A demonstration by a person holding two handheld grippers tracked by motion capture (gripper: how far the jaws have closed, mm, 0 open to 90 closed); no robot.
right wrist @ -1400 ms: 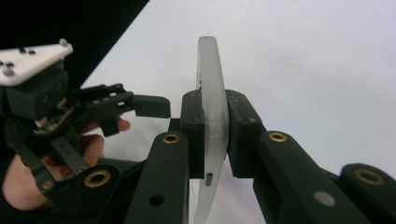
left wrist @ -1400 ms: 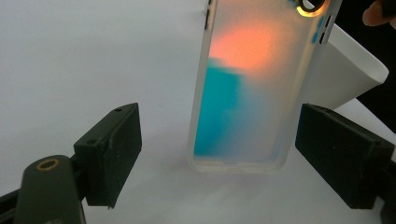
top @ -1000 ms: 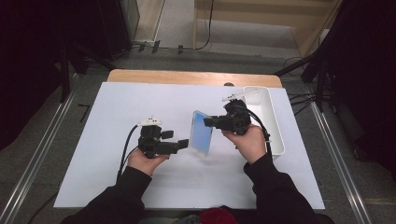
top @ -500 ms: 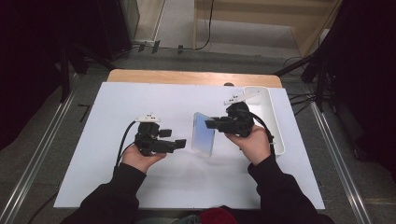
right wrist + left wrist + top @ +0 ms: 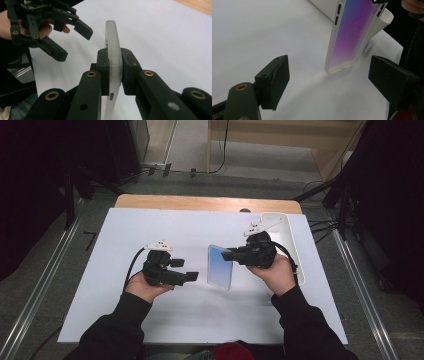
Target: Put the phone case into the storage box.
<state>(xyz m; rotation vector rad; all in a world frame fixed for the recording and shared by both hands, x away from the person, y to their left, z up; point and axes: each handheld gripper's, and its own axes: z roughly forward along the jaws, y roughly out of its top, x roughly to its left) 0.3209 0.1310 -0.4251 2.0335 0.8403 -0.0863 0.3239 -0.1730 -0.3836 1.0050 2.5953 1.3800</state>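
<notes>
Jaws of the right gripper (image 5: 115,72) are clamped on the edge of a phone case (image 5: 220,267), one pad on each face, as the right gripper view shows from close up. Jaws of the left gripper (image 5: 329,80) stand wide apart and hold nothing; in the left gripper view the case hangs in the gap between them, farther off.

The phone case is a thin rectangle with a frosted, translucent white rim and rounded corners. Its flat face shades from blue at the top to purple and pink lower down. Dark button covers sit along one long edge. It is held nearly upright, slightly tilted, with its lower corner just above or resting on the white worktop (image 5: 150,225); the pictures do not settle which. In the high view it sits near the middle of the worktop, between the two grippers.

The right hand (image 5: 277,272) grips its tool from behind, forearm in a dark sleeve coming in from the bottom right, the tool pointing left toward the case. The left hand (image 5: 145,287) cradles its tool from below, palm up, pointing right at the case and just short of it. A white tray (image 5: 290,232) lies at the worktop's right edge, behind the right gripper.
</notes>
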